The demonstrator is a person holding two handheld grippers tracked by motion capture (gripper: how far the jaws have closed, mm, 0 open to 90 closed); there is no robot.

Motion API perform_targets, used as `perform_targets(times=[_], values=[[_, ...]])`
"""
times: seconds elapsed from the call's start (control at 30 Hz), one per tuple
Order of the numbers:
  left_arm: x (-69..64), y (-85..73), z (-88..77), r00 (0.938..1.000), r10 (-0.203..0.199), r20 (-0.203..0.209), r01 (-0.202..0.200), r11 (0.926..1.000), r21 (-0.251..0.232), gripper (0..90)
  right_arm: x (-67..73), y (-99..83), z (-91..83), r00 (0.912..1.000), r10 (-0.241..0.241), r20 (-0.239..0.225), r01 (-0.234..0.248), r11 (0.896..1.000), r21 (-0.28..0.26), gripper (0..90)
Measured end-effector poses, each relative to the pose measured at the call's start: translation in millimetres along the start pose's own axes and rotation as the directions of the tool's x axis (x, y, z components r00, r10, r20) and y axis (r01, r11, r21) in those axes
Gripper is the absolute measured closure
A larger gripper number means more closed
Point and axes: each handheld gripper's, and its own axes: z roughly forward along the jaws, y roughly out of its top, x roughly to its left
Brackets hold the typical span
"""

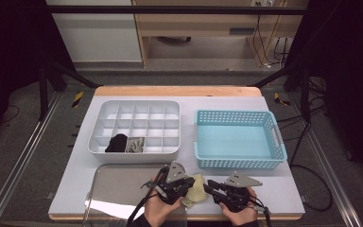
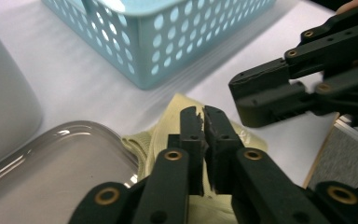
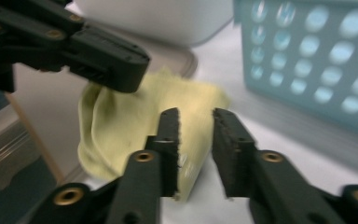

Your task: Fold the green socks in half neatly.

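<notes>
The left hand-held gripper (image 2: 204,116) has its jaws pressed together on a fold of the pale yellow cloth (image 3: 121,116), which lies bunched on the table (image 1: 274,184) between the two hands. The right hand-held gripper (image 3: 195,122) is spread – its jaws apart at the cloth's edge, not pinching it. Just beyond stand the clear tray (image 2: 51,158) and blue basket (image 2: 168,42).

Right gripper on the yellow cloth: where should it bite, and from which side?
Probably the bunched edge of the yellow cloth nearest the right gripper, coming in low from the basket side. That fold is raised off the table, and the left gripper is clamped on the opposite part.
</notes>
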Motion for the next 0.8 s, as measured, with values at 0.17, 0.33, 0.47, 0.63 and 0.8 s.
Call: perform_targets(times=[0.17, 0.33, 0.47, 0.63, 0.8], values=[[5.1, -7.2, 11.4, 0.9997, -0.016, -0.02, 0.017, 0.9981, 0.06, 88.3, -1.3, -11.4, 5.8, 0.9999, 0.013, 0.005, -0.014, 0.999, 0.046, 66.9], [6.2, -9.2, 12.2, 0.9996, -0.013, -0.024, 0.014, 0.9978, 0.064, 88.6, 0.6, -15.1, 11.9, 0.9998, 0.021, 0.004, -0.022, 0.997, 0.068, 71.2], [5.3, -8.9, 13.6, 0.9996, -0.013, -0.025, 0.014, 0.9978, 0.065, 88.5, 1.5, -16.0, 12.2, 0.9995, 0.029, -0.013, -0.028, 0.998, 0.06, 85.0], [1.9, -5.3, 19.3, 0.9999, -0.015, -0.002, 0.015, 0.9986, 0.051, 87.9, -3.4, -11.3, 5.4, 0.9992, 0.039, 0.009, -0.039, 0.998, 0.049, 86.5], [-8.0, 1.0, 32.8, 0.9999, 0.004, 0.009, -0.005, 0.9986, 0.053, 85.4, -12.8, -5.8, -9.3, 0.9947, 0.005, 0.103, -0.01, 0.999, 0.049, 85.4]])
